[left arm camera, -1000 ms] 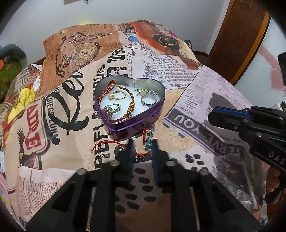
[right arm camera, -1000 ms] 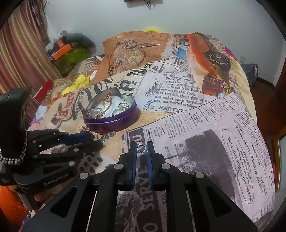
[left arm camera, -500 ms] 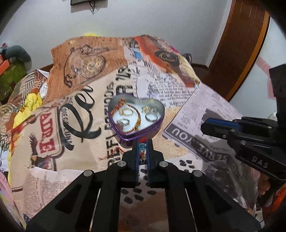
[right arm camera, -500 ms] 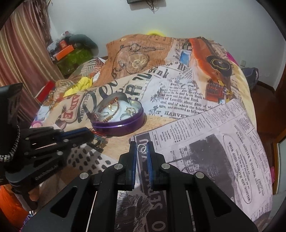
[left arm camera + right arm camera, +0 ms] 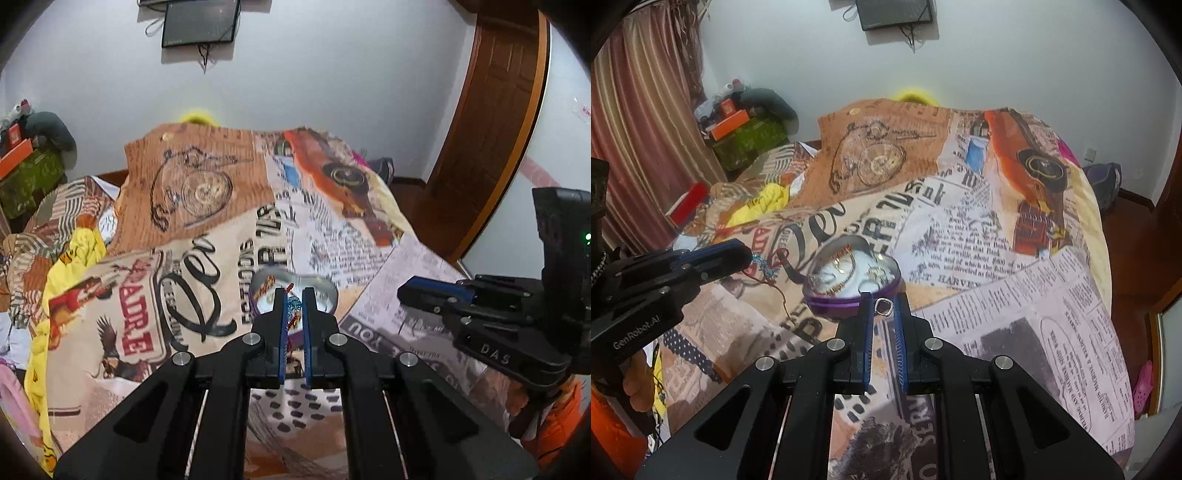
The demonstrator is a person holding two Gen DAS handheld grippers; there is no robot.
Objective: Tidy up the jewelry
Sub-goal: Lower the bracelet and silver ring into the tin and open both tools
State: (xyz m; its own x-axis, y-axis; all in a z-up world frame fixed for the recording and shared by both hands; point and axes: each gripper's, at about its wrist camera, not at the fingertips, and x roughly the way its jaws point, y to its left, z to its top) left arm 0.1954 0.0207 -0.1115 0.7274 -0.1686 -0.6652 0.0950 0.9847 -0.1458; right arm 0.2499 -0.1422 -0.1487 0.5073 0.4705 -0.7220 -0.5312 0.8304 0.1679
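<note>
Left tool (image 5: 293, 301) has lifted the bracelet (image 5: 764, 267) clear, clamped; right tool (image 5: 884, 306) pinches a ring (image 5: 883, 307) near the tin's (image 5: 831, 308) rim.

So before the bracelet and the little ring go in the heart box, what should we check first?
1. Left gripper holds the red thread bracelet with blue beads: ok, it hangs from the tips, clear of the bedspread.
2. Right gripper holds the small silver ring: ok, but only at the very tips.
3. Heart tin is open: ok, no lid on it.
4. Room inside the tin: ok, white lining shows between the rings and gold bracelet already there.
5. Bracelet is over the tin: cannot tell, the two views disagree.
6. Dangling thread won't snag the tin's rim: cannot tell.
</note>
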